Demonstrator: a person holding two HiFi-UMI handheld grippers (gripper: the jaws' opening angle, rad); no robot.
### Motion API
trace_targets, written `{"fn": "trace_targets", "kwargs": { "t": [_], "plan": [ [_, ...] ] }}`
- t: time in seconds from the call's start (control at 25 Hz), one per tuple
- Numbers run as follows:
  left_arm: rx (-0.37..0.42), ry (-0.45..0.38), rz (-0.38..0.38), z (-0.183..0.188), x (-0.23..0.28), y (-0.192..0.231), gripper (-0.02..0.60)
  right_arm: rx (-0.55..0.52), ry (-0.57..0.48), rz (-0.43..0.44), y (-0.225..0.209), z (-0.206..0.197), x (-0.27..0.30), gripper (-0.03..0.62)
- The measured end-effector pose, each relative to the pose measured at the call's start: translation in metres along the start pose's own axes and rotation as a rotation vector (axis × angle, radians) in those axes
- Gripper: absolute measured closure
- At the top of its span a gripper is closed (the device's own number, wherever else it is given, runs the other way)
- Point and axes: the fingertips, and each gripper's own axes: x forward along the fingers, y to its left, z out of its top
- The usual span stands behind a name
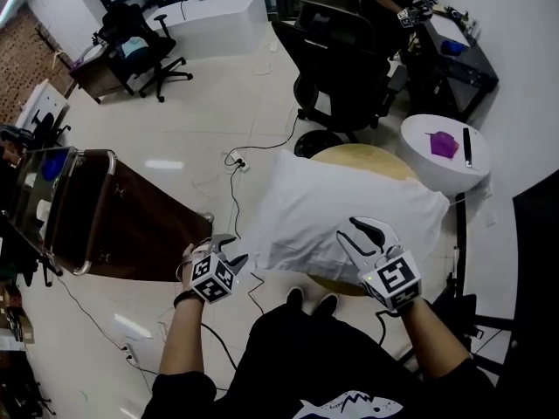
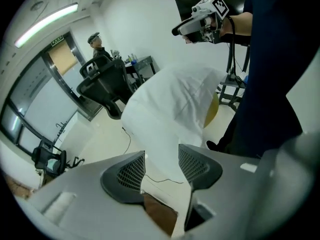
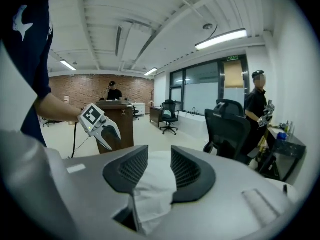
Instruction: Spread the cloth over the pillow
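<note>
Right gripper (image 3: 159,154) (meshed pads) over plump pillow (image 1: 314,203)

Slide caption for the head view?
White pillow on round table; right gripper above its near edge, left gripper off its left corner, jaws apart.

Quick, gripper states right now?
Left gripper: open, empty.
Right gripper: open, white pillow showing between its jaws, not pinched.

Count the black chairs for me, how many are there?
2: a small chair top left beside the white desk, a big chair just behind the pillow. More may be hidden.
</note>
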Motion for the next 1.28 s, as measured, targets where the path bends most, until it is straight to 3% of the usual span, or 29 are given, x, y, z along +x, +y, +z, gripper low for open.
{"fn": "trace_targets", "kwargs": {
  "t": [0.24, 0.32, 0.4, 0.56, 0.68, 0.84, 0.96, 1.28],
  "plan": [
    [-0.06, 0.042, -0.041, -0.032, 0.038, -0.053, 0.382, -0.061, 0.099, 0.119, 0.057, -0.033, 0.028, 0.441],
    [-0.035, 0.059, 0.001, -0.044, 0.053, -0.062, 0.369, -0.068, 0.126, 0.138, 0.074, -0.038, 0.035, 0.441],
    [0.016, 0.073, 0.063, -0.054, 0.067, -0.066, 0.312, -0.058, 0.145, 0.145, 0.087, -0.041, 0.043, 0.441],
    [0.137, 0.095, 0.198, -0.063, 0.086, -0.067, 0.296, -0.02, 0.178, 0.134, 0.105, -0.044, 0.059, 0.441],
    [0.188, 0.094, 0.254, -0.07, 0.087, -0.061, 0.344, -0.02, 0.197, 0.126, 0.118, -0.045, 0.073, 0.441],
    [0.288, 0.046, 0.259, -0.075, 0.075, -0.057, 0.511, -0.028, 0.234, 0.106, 0.132, -0.056, 0.087, 0.441],
    [0.366, 0.025, 0.276, -0.081, 0.06, -0.045, 0.577, -0.024, 0.271, 0.102, 0.141, -0.071, 0.095, 0.441],
    [0.482, 0.042, 0.376, -0.112, 0.031, 0.006, 0.581, -0.005, 0.319, 0.072, 0.145, -0.086, 0.108, 0.441]
  ]
}}
